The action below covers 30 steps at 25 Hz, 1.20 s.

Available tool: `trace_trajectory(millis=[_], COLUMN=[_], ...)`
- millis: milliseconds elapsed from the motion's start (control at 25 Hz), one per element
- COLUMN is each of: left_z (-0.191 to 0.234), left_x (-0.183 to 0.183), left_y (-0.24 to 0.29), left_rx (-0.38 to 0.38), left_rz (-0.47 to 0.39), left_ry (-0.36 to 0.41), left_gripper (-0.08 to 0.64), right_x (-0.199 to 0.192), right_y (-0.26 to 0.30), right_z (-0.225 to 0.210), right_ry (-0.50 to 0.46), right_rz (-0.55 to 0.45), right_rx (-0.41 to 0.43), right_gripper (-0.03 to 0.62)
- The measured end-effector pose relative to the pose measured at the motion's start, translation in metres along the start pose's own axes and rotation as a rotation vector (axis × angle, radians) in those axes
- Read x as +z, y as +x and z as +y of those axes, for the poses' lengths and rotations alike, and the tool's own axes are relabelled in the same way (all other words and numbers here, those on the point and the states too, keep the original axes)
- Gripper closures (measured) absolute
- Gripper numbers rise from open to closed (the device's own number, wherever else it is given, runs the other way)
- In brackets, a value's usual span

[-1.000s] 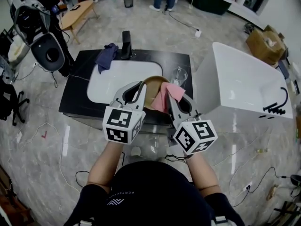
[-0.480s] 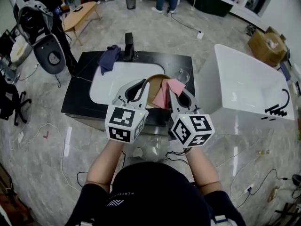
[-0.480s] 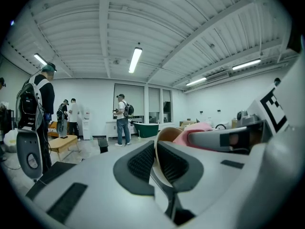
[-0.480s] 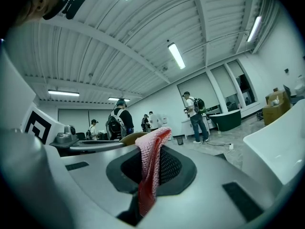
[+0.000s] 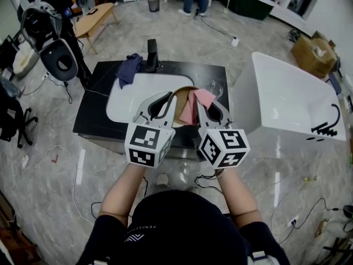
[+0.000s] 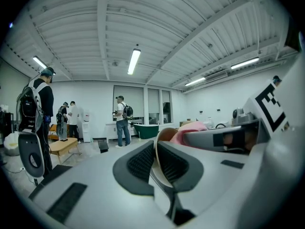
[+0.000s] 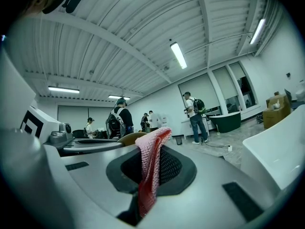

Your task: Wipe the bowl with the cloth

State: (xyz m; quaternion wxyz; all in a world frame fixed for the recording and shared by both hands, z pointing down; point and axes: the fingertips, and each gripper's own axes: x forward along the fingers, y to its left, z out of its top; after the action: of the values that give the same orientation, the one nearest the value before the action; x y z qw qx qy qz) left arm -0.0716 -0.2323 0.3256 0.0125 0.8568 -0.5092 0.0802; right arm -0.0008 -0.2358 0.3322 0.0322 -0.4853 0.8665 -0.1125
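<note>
As left gripper (image 6: 156,150) clamps bowl (image 5: 179,106), right gripper (image 7: 153,152), cloth (image 5: 203,97)

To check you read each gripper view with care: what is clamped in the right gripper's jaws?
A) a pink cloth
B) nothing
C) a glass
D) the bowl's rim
A: the right gripper is shut on the pink cloth; the left gripper holds the bowl by its rim.
</note>
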Motion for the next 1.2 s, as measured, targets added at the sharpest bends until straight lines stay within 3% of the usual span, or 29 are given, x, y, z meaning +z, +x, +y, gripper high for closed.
trace_trajectory(millis=[240, 480, 840, 1080, 1200], left_z=[0.0, -0.005, -0.009, -0.007, -0.005], left_x=[0.003, -0.001, -0.003, -0.003, -0.001], left_y=[-0.002, -0.003, -0.002, 0.001, 0.003], left_rx=[0.02, 0.009, -0.029, -0.098, -0.116], left_rz=[0.004, 0.014, 0.019, 0.012, 0.015], left_ry=[0.079, 0.11, 0.09, 0.014, 0.014], left_gripper=[0.538, 0.538, 0.537, 0.531, 0.531], right_x=[-0.003, -0.008, -0.012, -0.017, -0.016], right_y=[0.005, 0.008, 0.013, 0.016, 0.017], right_z=[0.004, 0.007, 0.017, 0.02, 0.025], right_ry=[-0.003, -0.035, -0.077, -0.099, -0.127], right_rz=[0.033, 0.074, 0.122, 0.151, 0.162], right_rx=[0.0, -0.005, 0.039, 0.084, 0.11], right_gripper=[0.549, 0.549, 0.549, 0.549, 0.549])
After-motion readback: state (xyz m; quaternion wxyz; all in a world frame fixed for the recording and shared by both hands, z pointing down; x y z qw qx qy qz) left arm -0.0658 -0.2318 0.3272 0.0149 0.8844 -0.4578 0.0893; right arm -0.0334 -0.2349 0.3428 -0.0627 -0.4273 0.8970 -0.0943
